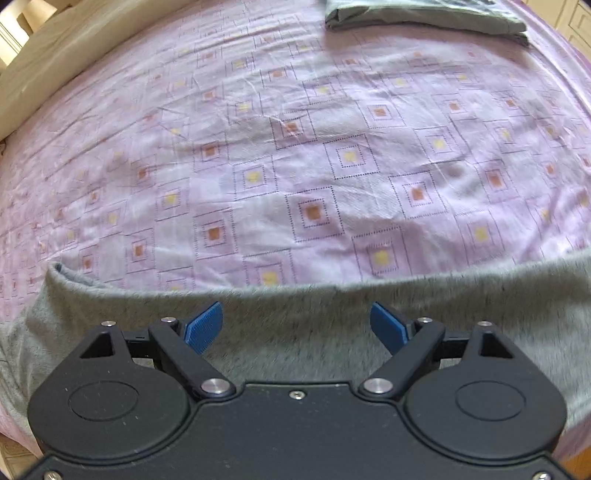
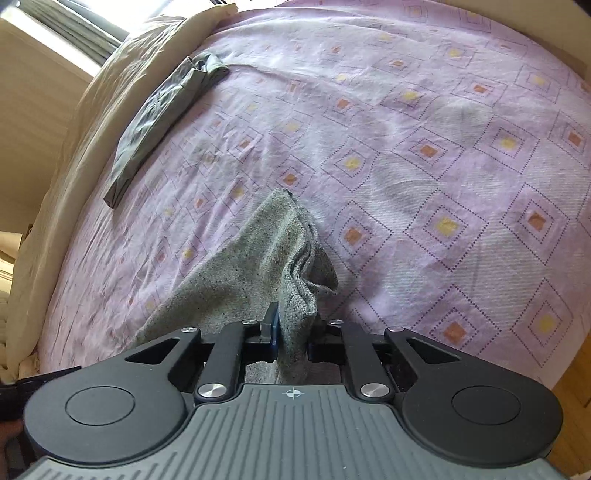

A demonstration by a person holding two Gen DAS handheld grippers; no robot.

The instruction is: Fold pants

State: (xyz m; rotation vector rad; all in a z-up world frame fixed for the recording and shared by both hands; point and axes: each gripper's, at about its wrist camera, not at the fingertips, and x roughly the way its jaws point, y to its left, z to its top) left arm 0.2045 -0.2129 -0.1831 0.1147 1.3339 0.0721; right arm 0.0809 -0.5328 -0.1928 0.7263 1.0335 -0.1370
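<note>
Grey fleece pants lie across the near edge of a bed with a lilac patterned sheet. My left gripper hovers just above the pants with its blue pads wide apart and nothing between them. In the right wrist view my right gripper is shut on a bunched end of the grey pants, which rises in folds between the jaws and trails to the left over the sheet.
A folded dark grey-green garment lies at the far side of the bed; it also shows in the right wrist view beside a beige pillow or bolster. Wooden floor shows past the bed's right edge.
</note>
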